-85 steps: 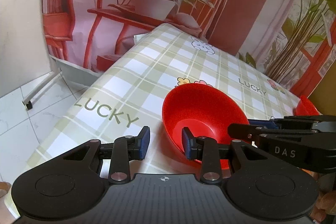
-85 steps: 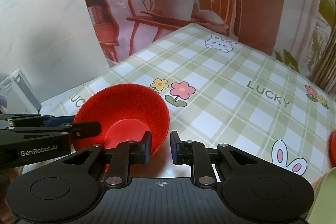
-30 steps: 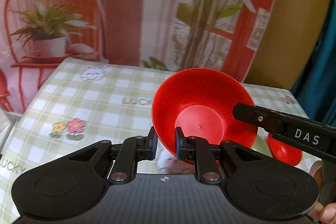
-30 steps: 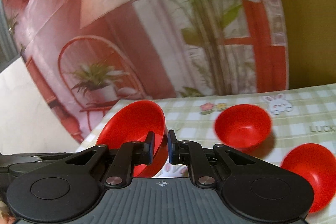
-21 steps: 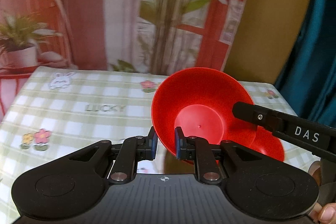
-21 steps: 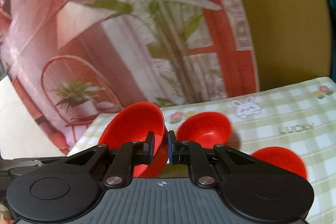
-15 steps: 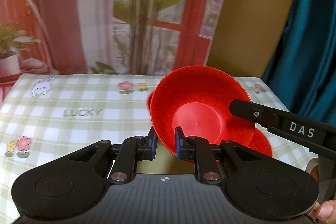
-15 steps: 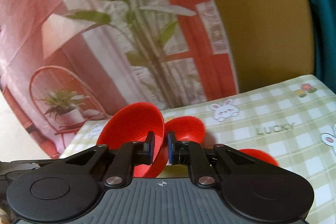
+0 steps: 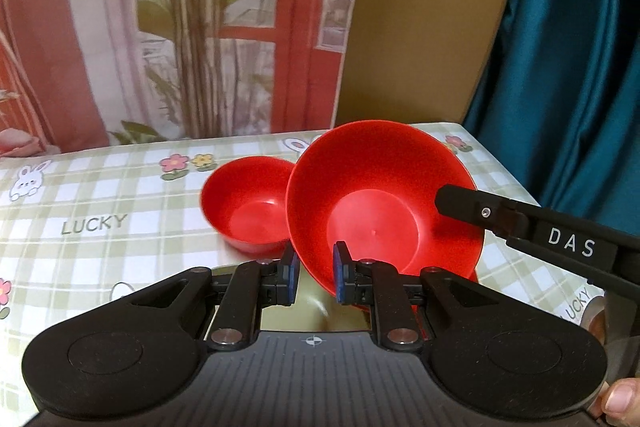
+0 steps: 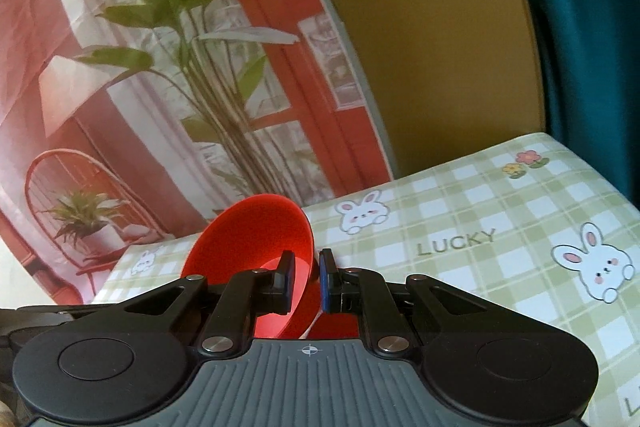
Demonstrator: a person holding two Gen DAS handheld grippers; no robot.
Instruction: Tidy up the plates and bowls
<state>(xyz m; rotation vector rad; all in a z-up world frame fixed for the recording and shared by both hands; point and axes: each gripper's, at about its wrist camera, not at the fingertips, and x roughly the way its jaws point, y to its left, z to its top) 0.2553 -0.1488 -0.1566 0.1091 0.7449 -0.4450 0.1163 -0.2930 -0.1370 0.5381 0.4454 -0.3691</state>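
Both grippers hold one large red bowl [image 9: 380,195] in the air above the table, tilted. My left gripper [image 9: 316,273] is shut on its near rim. My right gripper [image 10: 306,277] is shut on the opposite rim; the bowl shows in the right wrist view [image 10: 256,239]. The right gripper's black arm, marked DAS, reaches in from the right in the left wrist view. A smaller red bowl [image 9: 244,203] stands on the table just left of the held one. Another red bowl lies under the held one, mostly hidden; a red patch [image 10: 336,327] shows below the right gripper.
The table has a green checked cloth [image 9: 100,227] with bunnies, flowers and LUCKY print. A printed backdrop [image 9: 160,27] stands behind it, a teal curtain [image 9: 560,47] to the right. The table's right edge [image 9: 504,167] is near the bowls. A yellow-green plate [image 9: 312,311] lies below my left gripper.
Both grippers closed on the big bowl's rims, lifted it off the table's left end and carried it right. The small red bowl now appears to its left.
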